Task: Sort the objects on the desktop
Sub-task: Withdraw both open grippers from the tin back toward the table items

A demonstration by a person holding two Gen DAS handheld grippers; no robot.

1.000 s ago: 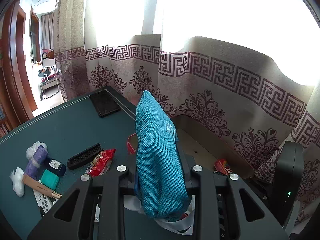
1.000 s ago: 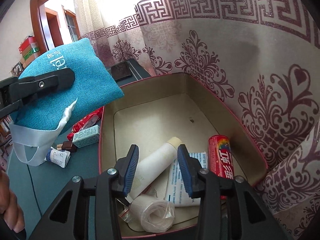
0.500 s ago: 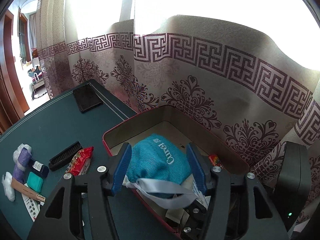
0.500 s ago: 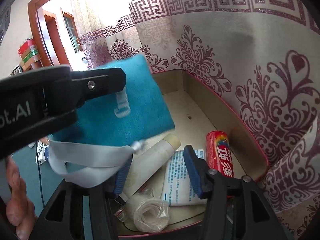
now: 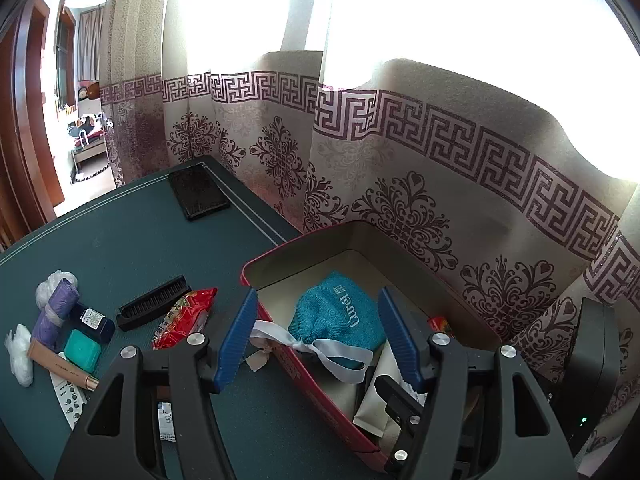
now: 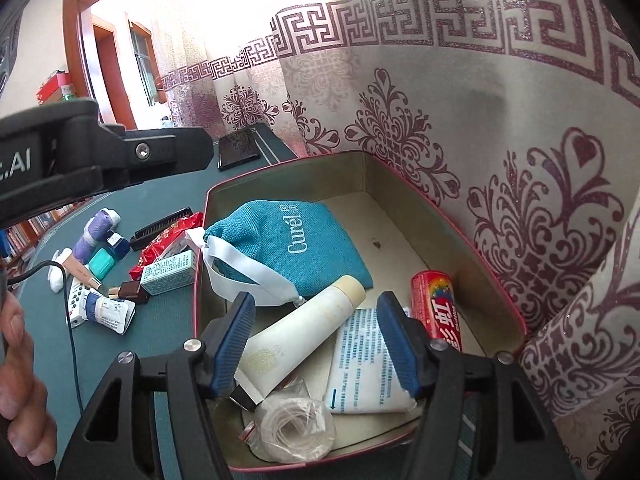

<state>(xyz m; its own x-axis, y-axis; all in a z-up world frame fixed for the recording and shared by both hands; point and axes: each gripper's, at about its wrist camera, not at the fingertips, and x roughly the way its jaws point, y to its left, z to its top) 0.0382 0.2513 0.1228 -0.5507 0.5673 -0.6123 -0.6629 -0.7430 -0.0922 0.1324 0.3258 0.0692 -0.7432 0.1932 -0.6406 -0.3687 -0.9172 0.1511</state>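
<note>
Left claw (image 5: 316,336) jaws apart, empty, teal pouch (image 5: 340,316) in tin (image 5: 320,384)

The right hand-held gripper (image 6: 316,340) has just been opening; its blue pads hang apart over the red box (image 6: 496,280) with nothing between them. Inside lie a teal pouch (image 6: 296,240), a cream tube (image 6: 304,332), a red can (image 6: 436,304), a leaflet (image 6: 364,364) and a clear bag (image 6: 296,428). The left hand-held gripper (image 6: 168,152) reaches in above the table (image 6: 168,196).
</note>
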